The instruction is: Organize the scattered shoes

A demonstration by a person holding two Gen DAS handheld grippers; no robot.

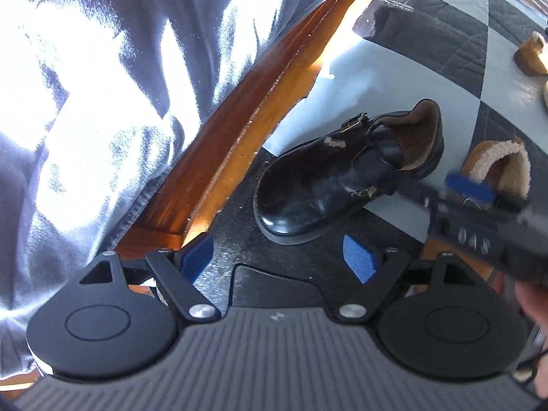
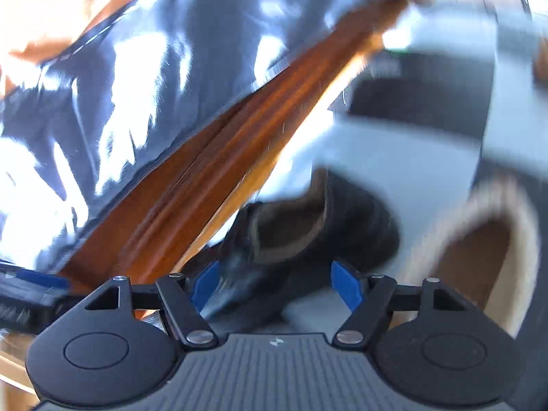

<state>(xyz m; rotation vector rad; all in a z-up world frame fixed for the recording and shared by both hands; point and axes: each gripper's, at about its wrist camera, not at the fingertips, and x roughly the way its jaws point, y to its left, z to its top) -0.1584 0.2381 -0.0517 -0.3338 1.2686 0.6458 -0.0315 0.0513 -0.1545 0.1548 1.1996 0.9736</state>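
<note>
A glossy black buckle shoe (image 1: 328, 185) lies on the checkered floor beside a wooden rail, toe toward me. My left gripper (image 1: 278, 260) hangs over the floor just short of that toe, open with nothing between its blue pads. In the right wrist view the same black shoe (image 2: 308, 229) is blurred, heel opening up. My right gripper (image 2: 275, 289) is open just behind it, and the shoe's dark side reaches into the gap without a visible press from either pad. A brown fleece-lined slipper (image 1: 496, 161) sits to the shoe's right and shows as the slipper (image 2: 479, 260) too.
A polished wooden rail (image 1: 239, 109) runs diagonally at the left, with grey-blue fabric (image 1: 85, 102) draped over it. The floor mat (image 1: 428, 78) has black and grey squares. Another brown slipper (image 1: 531, 54) lies farther off at the right edge.
</note>
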